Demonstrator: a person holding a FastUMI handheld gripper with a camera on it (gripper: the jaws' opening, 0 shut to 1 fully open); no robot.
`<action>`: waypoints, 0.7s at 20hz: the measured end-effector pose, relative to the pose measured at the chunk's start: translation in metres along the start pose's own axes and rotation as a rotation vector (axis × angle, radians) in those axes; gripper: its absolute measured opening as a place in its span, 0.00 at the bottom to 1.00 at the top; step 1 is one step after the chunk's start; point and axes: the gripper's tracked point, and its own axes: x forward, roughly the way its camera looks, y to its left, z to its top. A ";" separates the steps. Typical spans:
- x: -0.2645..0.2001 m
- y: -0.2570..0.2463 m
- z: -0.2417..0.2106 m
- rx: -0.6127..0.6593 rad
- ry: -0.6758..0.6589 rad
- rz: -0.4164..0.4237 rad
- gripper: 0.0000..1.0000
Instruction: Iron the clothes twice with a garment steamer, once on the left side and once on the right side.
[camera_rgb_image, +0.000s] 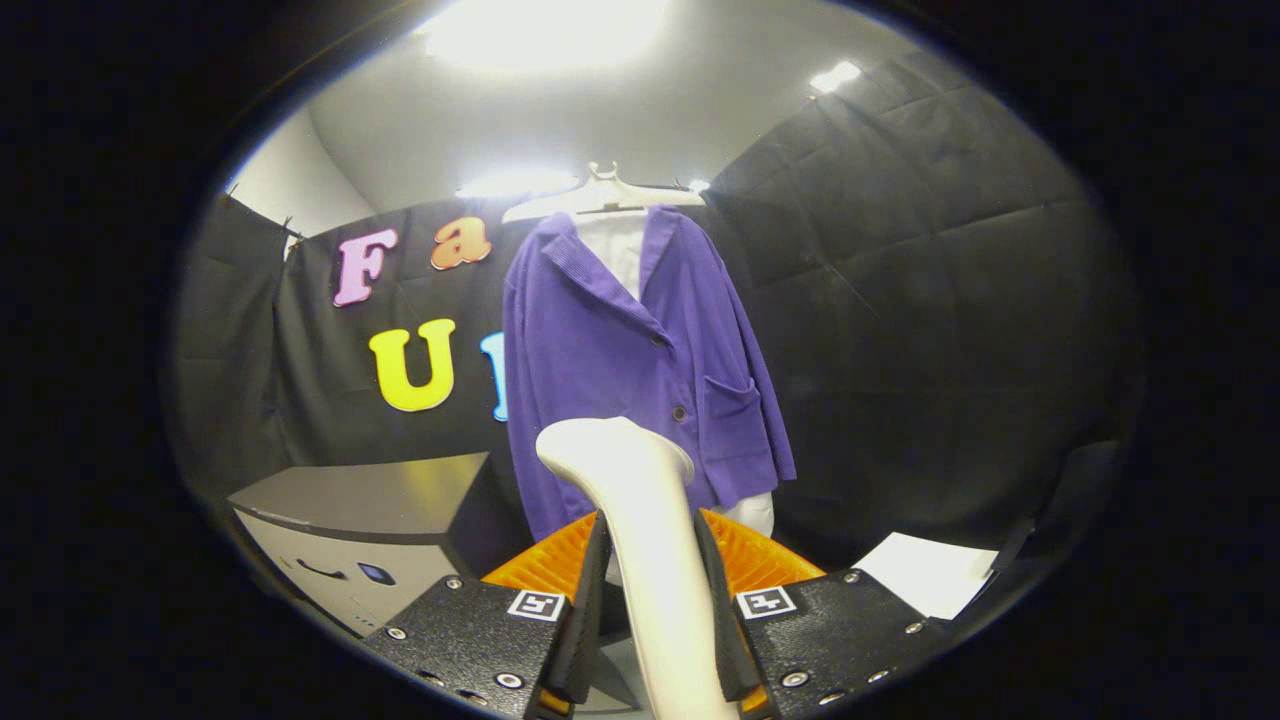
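Standing upright between the clenched fingers of the gripper (652, 590), the steamer (640, 540) tilts its head up and left toward the purple jacket (620, 370) hanging just beyond.

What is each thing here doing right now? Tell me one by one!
Gripper: shut on the steamer handle.
Steamer: held upright between the fingers, head just short of the cardigan.
Cardigan: hanging on the hanger, buttoned, collar open.
Shirt: hanging under the cardigan.
Hanger: up high, carrying both clothes.
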 end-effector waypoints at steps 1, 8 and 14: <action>-0.005 0.009 0.009 0.000 -0.013 0.013 0.48; -0.090 0.046 0.007 -0.164 0.014 0.004 0.46; -0.149 0.079 -0.025 -0.171 0.034 0.034 0.43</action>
